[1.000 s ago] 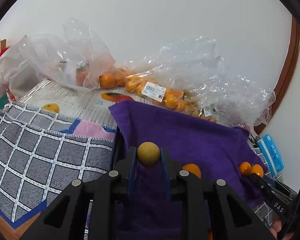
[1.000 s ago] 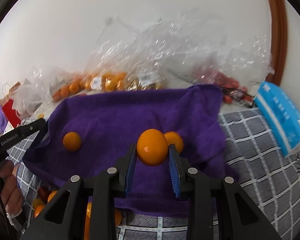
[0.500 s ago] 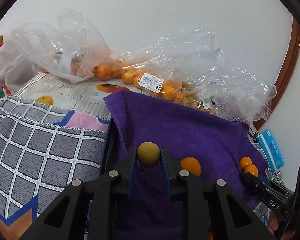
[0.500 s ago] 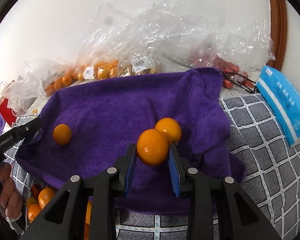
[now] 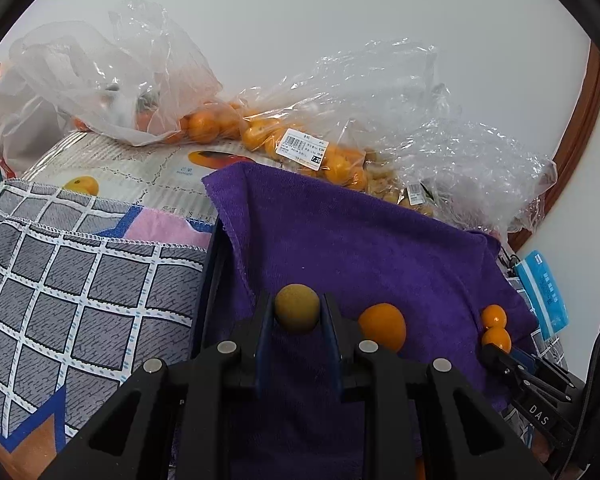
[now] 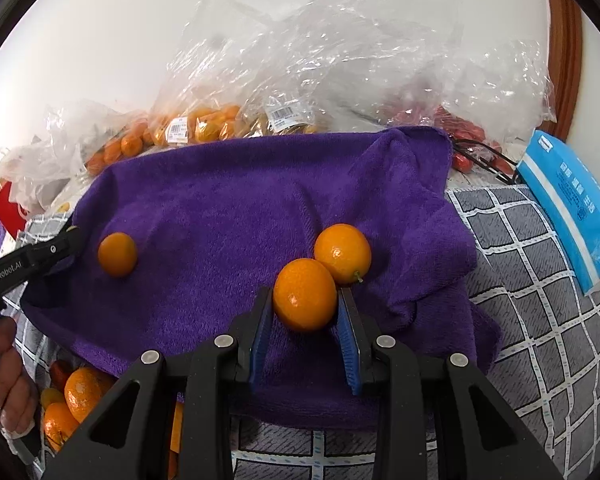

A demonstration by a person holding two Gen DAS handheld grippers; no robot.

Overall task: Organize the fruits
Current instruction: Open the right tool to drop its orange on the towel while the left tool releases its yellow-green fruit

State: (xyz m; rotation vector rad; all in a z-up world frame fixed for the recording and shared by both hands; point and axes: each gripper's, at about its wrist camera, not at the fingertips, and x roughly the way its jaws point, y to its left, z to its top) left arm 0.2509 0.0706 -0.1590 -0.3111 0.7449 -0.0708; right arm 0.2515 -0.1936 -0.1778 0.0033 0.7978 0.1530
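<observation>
Left gripper [image 5: 297, 312] clamped on a small dull yellow-brown fruit [image 5: 297, 308], blue pads pressing both its sides, held above the near edge of the purple towel [image 5: 360, 248]. Right gripper [image 6: 305, 300] clamped likewise on an orange [image 6: 305, 294], pads tight against it, low over the towel; contact with the cloth cannot be told. Just behind it, touching or nearly so, a second orange [image 6: 343, 253] lies on the towel with a short stem showing. A third orange [image 6: 117, 254] sits alone on the towel well to the left, near the left gripper's black tip. Lower left of the right view, a hand [image 6: 8, 384] grips the left tool's handle, and under the towel's near edge several loose oranges [image 6: 70, 398] lie in a heap, partly covered. Checked grey cloth [image 6: 540, 320] spreads beneath and to both sides of the towel. A blue packet [image 6: 572, 216] lies on the cloth to the right. Beyond the towel's far edge, clear plastic bags [image 5: 308, 148] with white price labels hold many small oranges; another bag [image 6: 466, 140] to the right holds small red fruit, kind unclear. A printed sheet [image 5: 148, 164] with fruit pictures lies under the left bags. White wall behind; wooden trim [image 5: 580, 128] at far right.
</observation>
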